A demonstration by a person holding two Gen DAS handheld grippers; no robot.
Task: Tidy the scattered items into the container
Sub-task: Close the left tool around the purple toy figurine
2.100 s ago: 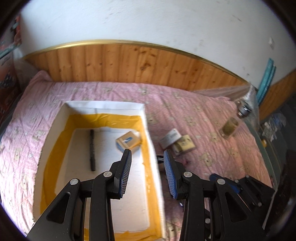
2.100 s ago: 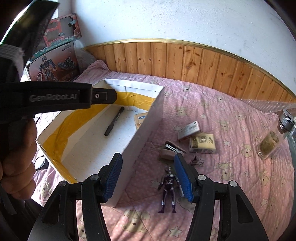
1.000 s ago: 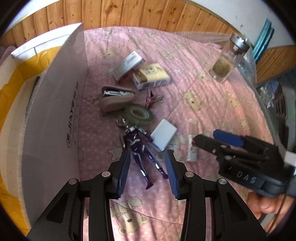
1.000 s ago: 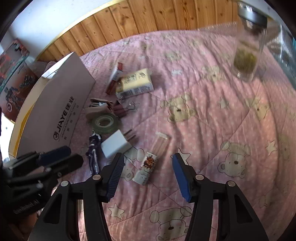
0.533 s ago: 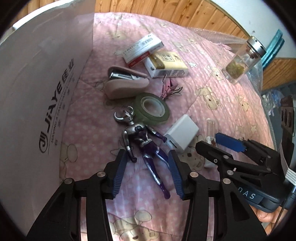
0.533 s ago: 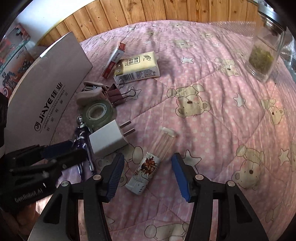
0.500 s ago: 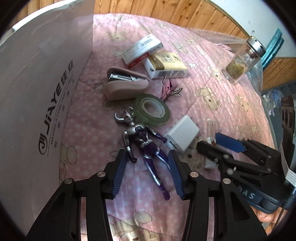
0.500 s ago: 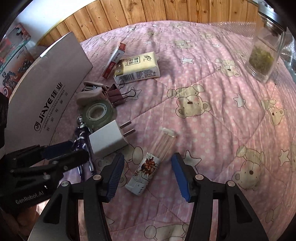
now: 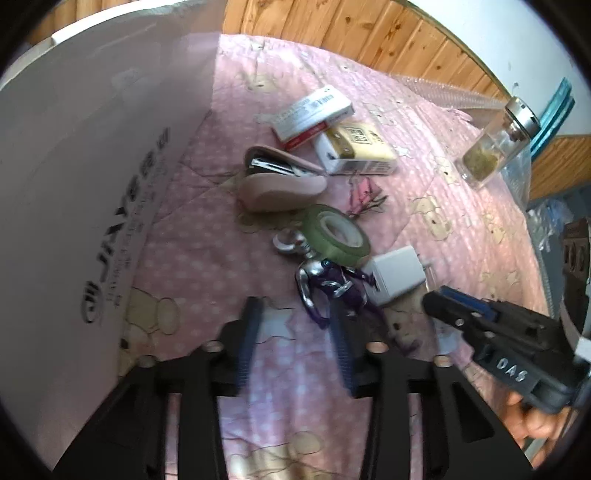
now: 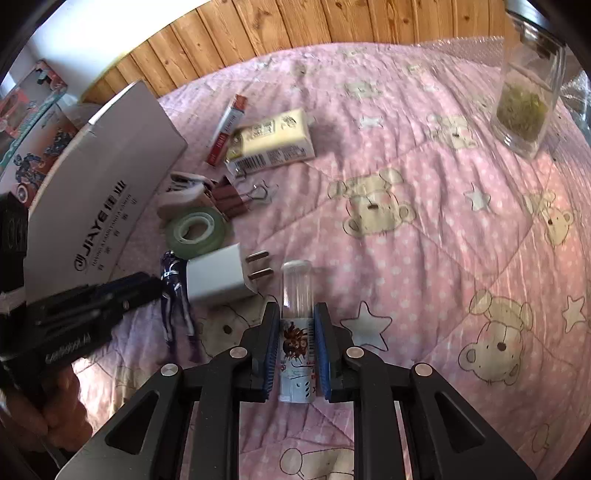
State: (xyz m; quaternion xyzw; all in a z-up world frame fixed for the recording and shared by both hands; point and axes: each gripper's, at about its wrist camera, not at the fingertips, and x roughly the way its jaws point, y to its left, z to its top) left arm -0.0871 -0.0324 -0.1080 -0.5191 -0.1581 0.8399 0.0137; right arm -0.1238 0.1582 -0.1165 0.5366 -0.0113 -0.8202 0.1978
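My right gripper point(image 10: 295, 325) is shut on a clear tube with a printed label point(image 10: 297, 314) that lies on the pink quilt. My left gripper point(image 9: 295, 317) is open, its fingers either side of the legs of a purple toy figure point(image 9: 328, 284). Around the figure lie a green tape roll point(image 9: 336, 236), a white plug adapter point(image 9: 399, 273), a pink stapler point(image 9: 277, 181), binder clips point(image 10: 232, 197), a yellow carton point(image 9: 354, 147) and a flat red-and-white box point(image 9: 314, 110). The white cardboard box point(image 9: 92, 166) stands at the left. The right gripper shows in the left wrist view point(image 9: 443, 302).
A glass jar with green contents point(image 10: 524, 96) stands at the far right of the bed. Wood panelling point(image 10: 295, 33) runs behind the bed. Toy packaging point(image 10: 29, 110) stands beyond the box at the left.
My right gripper has moved onto the tube and closed on it. My left gripper has shifted left and down around the figure's legs, blurred by motion.
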